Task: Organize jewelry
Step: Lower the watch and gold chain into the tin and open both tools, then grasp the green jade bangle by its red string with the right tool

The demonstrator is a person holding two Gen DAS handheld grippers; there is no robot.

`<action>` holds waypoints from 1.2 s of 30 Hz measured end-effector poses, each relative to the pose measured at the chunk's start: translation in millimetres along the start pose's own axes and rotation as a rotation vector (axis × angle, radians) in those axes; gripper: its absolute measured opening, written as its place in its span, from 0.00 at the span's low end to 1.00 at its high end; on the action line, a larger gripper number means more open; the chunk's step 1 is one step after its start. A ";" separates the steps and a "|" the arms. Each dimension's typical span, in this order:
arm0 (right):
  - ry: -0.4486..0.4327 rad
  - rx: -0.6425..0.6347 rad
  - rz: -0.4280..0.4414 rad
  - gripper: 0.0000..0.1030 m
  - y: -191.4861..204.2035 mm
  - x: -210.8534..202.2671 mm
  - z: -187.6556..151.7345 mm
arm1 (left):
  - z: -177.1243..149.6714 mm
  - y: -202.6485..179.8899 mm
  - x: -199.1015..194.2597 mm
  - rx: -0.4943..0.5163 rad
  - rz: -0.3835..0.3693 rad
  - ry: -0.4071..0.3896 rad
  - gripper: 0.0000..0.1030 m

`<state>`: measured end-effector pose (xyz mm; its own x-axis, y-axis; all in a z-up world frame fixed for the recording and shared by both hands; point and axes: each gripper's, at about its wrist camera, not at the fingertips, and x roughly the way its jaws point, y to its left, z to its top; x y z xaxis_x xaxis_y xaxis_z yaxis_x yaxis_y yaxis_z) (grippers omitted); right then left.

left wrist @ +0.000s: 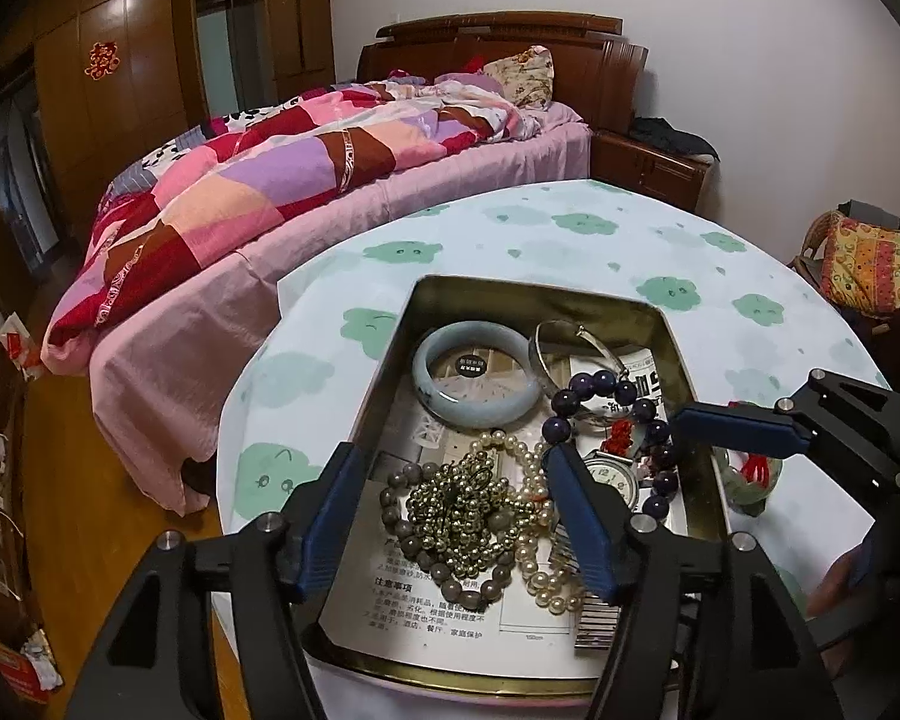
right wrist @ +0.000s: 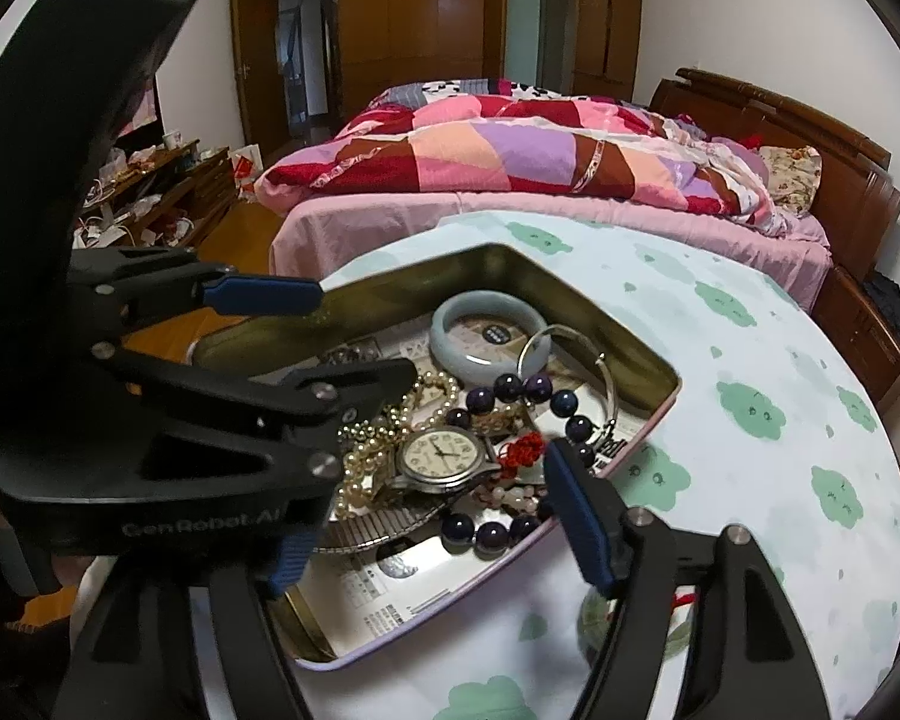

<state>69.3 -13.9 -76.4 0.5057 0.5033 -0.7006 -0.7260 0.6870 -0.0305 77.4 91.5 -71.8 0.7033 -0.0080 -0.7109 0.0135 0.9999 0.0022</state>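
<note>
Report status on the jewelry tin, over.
Left gripper open, over the bead tangle in the tin. Right gripper open, over the watch. Nothing gripped. Strands overlap; purple bead bracelet lies across the silver bangle.

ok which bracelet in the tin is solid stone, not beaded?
The pale blue-green jade bangle, at the tin's far end: one smooth, unbroken ring. The dark purple, grey and pearl strands are all beaded.

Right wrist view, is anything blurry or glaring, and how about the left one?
Right wrist view: the left gripper looms close and soft, the watch is sharp, light glints off the tin wall. Left wrist view: strong fisheye bending, glare on the wardrobe, beads crisp.
</note>
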 end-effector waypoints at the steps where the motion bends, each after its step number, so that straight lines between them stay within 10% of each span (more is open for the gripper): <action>1: -0.002 -0.002 -0.001 0.72 -0.3 -1.0 -0.2 | 0.2 0.3 -0.4 0.000 0.001 0.000 0.63; 25: -0.075 0.091 -0.084 0.84 -49.2 -44.1 -15.8 | 11.0 -3.6 -27.5 -0.003 0.082 -0.075 0.68; 36: 0.046 0.249 -0.131 0.86 -100.8 -35.2 -53.1 | 6.9 -39.2 -28.6 0.028 0.033 -0.062 0.68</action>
<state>100.0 -128.6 -86.5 0.5616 0.3813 -0.7343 -0.5165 0.8549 0.0489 61.6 52.4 -46.7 0.7465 0.0238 -0.6650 0.0083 0.9989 0.0451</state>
